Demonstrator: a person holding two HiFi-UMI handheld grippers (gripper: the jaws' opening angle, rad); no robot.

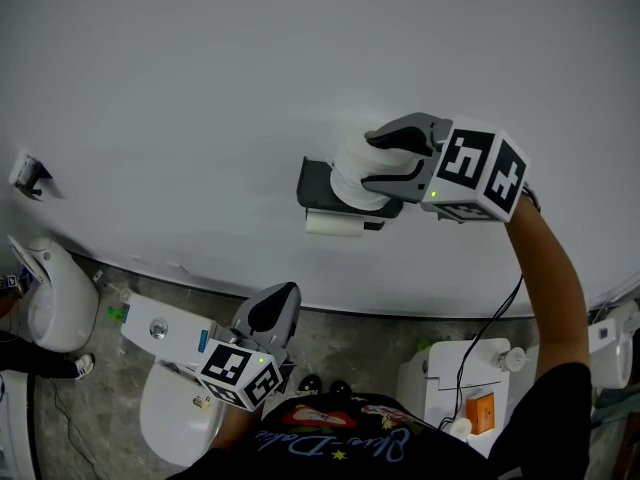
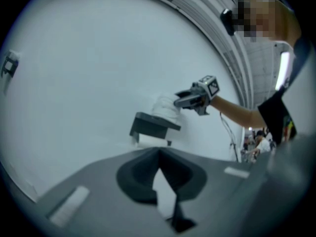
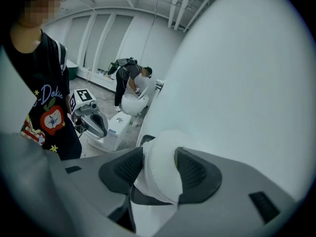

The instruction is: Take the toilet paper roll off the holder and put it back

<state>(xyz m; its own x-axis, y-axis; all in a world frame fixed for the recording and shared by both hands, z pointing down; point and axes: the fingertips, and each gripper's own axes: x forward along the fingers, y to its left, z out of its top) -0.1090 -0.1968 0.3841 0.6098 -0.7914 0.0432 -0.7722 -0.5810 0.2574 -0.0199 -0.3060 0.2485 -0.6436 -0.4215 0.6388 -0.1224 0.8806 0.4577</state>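
Right gripper [image 1: 372,160] clamps the white toilet paper roll [image 1: 348,175], seemingly soft and light, across its sides at the dark grey wall holder [image 1: 317,188], while the left gripper [image 1: 275,304] hangs closed and empty.

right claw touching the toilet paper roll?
Touching. Right gripper view: the right claw clamps both sides of the toilet paper roll, no gap.

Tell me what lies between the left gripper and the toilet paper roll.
From the left gripper: bare white wall, then the dark holder just under the toilet paper roll, which the right gripper clasps. The left gripper view shows it.
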